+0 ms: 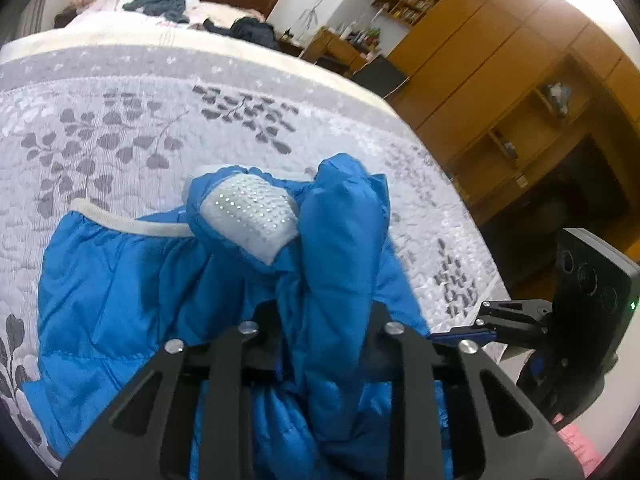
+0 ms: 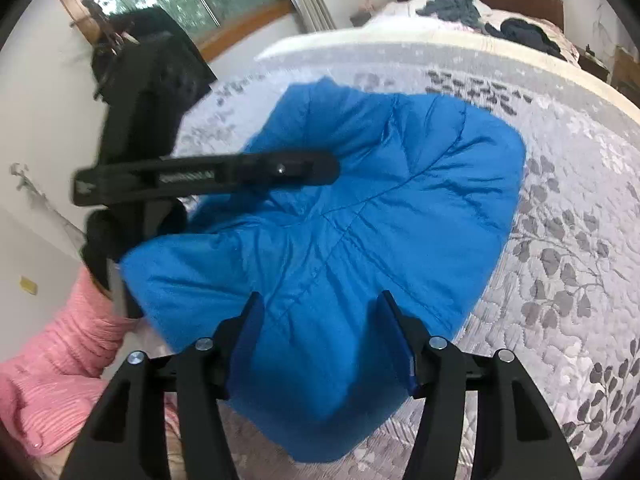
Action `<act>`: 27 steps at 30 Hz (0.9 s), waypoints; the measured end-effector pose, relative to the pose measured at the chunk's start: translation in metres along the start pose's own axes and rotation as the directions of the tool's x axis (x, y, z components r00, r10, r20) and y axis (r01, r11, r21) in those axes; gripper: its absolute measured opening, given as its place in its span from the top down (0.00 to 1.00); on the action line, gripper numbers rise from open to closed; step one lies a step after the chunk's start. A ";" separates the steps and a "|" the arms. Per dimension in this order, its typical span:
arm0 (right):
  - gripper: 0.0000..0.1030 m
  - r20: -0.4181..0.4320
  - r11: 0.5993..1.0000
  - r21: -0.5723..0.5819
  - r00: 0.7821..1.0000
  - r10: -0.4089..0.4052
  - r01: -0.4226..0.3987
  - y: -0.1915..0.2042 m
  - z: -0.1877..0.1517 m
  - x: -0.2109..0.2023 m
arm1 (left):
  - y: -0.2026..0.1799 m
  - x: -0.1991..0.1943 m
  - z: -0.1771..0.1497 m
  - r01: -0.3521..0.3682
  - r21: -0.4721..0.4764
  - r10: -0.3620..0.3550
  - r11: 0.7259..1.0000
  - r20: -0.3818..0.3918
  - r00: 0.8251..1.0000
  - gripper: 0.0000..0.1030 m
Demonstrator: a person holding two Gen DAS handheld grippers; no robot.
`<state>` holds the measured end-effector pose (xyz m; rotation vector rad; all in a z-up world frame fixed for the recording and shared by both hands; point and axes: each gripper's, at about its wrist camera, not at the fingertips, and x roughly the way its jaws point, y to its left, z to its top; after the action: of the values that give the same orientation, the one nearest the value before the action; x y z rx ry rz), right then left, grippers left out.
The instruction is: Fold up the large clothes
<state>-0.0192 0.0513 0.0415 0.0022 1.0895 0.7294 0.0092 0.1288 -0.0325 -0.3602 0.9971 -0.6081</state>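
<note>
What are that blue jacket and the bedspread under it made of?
The blue puffer jacket looks like smooth, slightly shiny synthetic shell, likely nylon or polyester, with stitched padded panels. The grey leaf-print bedspread looks like matte quilted fabric, with a fine puckered stitch texture.

Bed under grey leaf-print quilt; blue padded jacket spread on it; dark clothes heaped at far end.

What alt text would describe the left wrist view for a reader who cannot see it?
The left gripper holds a bunched fold of a blue padded jacket between its fingers, above a bed with a grey leaf-patterned quilt. The jacket's white studded cuff lies on top, and the right gripper shows at the right edge.
</note>
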 end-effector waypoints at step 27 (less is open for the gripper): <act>0.35 0.017 0.999 -0.022 0.999 0.027 -0.027 0.009 0.009 -0.001 | 0.089 -0.125 -0.044 0.208 -0.127 -0.177 0.970 0.219 0.960 0.84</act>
<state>-0.0172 0.0605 0.0498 0.0043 1.0665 0.7641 -0.0515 0.2762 -0.0192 -0.6466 0.8148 -0.6590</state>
